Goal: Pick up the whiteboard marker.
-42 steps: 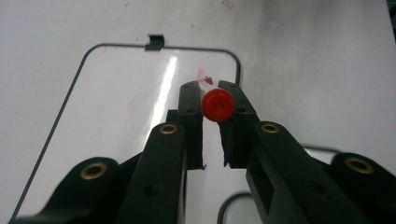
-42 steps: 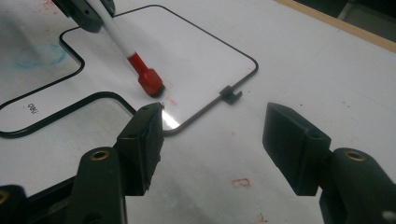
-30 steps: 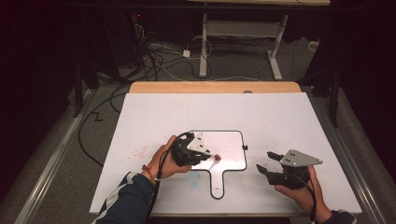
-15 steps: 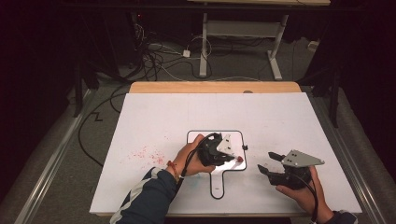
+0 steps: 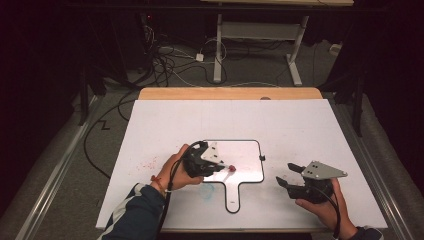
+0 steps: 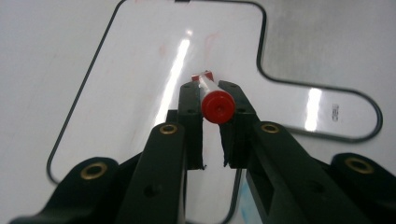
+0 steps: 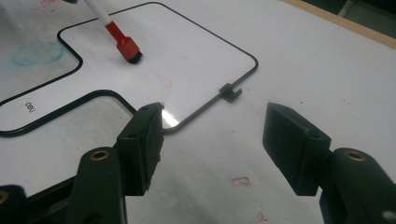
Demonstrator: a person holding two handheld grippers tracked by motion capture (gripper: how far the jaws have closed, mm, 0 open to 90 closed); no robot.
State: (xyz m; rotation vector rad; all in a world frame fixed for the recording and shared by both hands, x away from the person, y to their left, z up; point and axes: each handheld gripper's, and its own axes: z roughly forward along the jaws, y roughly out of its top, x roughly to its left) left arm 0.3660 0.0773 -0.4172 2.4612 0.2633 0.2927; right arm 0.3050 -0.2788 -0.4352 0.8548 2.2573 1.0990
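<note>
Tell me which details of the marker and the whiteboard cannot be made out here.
- Marker: in the left gripper view the fingers hide its barrel.
- Marker's upper barrel: cut off by the top edge in the right gripper view.
- Whiteboard handle print: too small to read.
- Whiteboard's near corner: hidden behind the right gripper's finger.

The right claw (image 7: 212, 140) stands with its two black jaws parted and nothing between them, low over the white surface (image 7: 327, 70). Beyond the jaws lies a paddle-shaped whiteboard (image 7: 163, 56) with a thin black rim and a small clip (image 7: 229, 92) on its edge. A red-capped marker (image 7: 119, 37) touches the board, cap end down. A blue smudge (image 7: 37, 52) marks the board's left part.
</note>
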